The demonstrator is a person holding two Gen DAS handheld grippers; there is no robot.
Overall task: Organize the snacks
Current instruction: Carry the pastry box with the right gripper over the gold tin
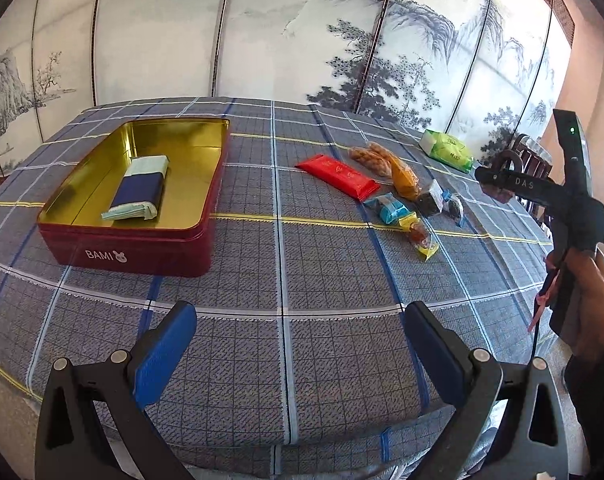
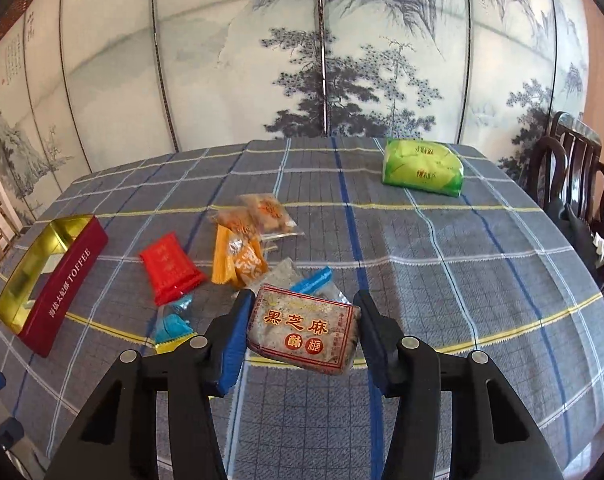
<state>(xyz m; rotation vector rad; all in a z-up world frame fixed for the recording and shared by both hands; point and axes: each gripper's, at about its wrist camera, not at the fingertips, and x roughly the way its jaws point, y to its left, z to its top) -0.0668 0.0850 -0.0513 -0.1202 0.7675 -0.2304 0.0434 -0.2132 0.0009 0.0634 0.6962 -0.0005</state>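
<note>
On the red tin (image 2: 68,284), "TOFFEE", front face "BAMI"

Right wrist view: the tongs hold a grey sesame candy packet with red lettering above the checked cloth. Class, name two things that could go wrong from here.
1. The grey sesame candy packet with red lettering sits tilted between the right tongs, so it might slip on the way.
2. The open red tin with gold lining already holds a blue and pale green packet; dropping the candy on top could leave an untidy stack.
</note>
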